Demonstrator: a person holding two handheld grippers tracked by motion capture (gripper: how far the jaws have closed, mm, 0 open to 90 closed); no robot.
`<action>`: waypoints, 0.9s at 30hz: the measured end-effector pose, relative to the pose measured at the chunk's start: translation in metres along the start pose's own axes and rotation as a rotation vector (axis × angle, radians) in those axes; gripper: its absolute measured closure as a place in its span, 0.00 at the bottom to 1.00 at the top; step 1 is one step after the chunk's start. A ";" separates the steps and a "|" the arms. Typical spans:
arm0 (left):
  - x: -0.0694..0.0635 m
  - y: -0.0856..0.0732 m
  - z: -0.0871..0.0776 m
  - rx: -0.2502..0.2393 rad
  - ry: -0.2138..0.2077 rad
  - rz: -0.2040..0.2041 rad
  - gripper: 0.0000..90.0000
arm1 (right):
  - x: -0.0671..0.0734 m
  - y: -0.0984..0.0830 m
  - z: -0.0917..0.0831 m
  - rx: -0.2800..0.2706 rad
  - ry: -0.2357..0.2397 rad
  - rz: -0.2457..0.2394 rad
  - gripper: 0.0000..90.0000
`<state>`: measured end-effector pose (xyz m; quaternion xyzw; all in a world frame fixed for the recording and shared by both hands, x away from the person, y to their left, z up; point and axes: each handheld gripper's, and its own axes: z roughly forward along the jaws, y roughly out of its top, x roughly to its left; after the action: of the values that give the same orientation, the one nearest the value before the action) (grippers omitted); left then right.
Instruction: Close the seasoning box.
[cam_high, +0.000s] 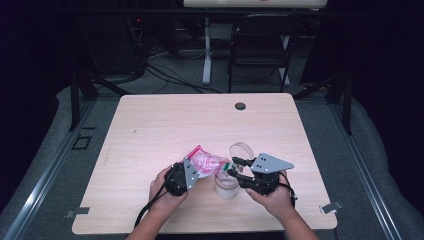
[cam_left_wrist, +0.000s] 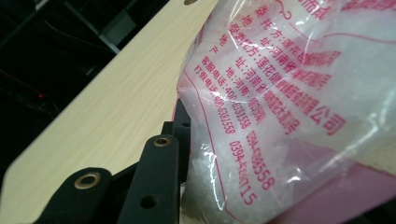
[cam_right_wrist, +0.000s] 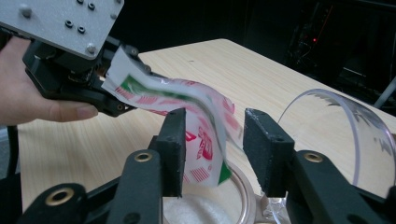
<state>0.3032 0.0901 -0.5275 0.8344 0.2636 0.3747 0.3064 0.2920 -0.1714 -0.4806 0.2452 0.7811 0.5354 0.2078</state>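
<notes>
Bench (cam_high: 150, 125): pale wood, a round dark grommet (cam_high: 240, 106) near its far edge. Beyond it a dark room with a black chair (cam_high: 260, 47), a white desk leg and floor cables.

Jar (cam_high: 226, 186): clear, open-mouthed, white grains inside, standing near the front edge; its hinged clear lid (cam_right_wrist: 336, 130) stands up behind, beside the right claw's far jaw.

Bag (cam_high: 207, 163): clear plastic, red print, green corner, white grains within; held above the bench, its lower end drooping over the jar mouth.

Left claw (cam_high: 186, 174): clamped on the bag's upper end.

Right claw (cam_right_wrist: 212, 154): jaws apart, bag end hanging loose between them, unpinched.
</notes>
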 end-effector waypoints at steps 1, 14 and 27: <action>0.001 -0.001 0.000 0.001 -0.006 -0.007 0.83 | -0.001 0.000 0.000 0.000 -0.003 0.004 0.64; 0.006 -0.016 0.007 -0.014 -0.138 -0.193 0.83 | -0.004 0.000 -0.001 -0.020 -0.017 0.023 0.58; 0.010 -0.026 0.012 -0.040 -0.235 -0.325 0.83 | -0.005 0.000 -0.005 -0.034 -0.027 0.035 0.56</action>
<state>0.3132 0.1107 -0.5479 0.8125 0.3498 0.2257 0.4082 0.2930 -0.1784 -0.4783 0.2622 0.7648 0.5486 0.2130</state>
